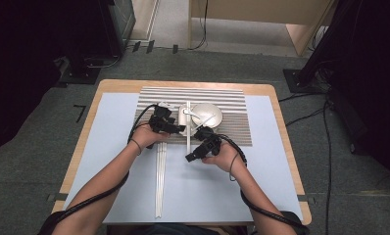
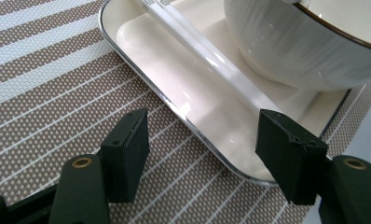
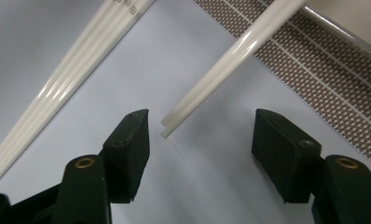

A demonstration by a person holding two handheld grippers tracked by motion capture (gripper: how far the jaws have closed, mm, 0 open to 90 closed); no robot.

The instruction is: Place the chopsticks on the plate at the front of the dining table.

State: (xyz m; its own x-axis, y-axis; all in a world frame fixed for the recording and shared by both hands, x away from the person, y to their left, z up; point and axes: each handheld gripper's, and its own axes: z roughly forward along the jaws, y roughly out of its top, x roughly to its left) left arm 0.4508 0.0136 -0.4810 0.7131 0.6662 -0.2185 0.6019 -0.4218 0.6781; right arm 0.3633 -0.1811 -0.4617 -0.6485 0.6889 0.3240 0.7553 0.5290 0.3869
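Placing chopsticks [image 3: 211,77] on tray [image 2: 146,79]: right tool [image 3: 200,135] open, tips loose between jaws. Left tool [image 2: 202,147] open, empty, probably steadying the tray at 12 o'clock. Next: back off.

Bowl [image 1: 206,115] on tray [image 2: 183,126], chopsticks [image 1: 187,129] alongside

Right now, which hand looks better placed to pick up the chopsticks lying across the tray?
Probably the right. The right gripper has open jaws on either side of the chopsticks' tips. The left gripper is open over the tray edge, beside the bowl, away from those tips.
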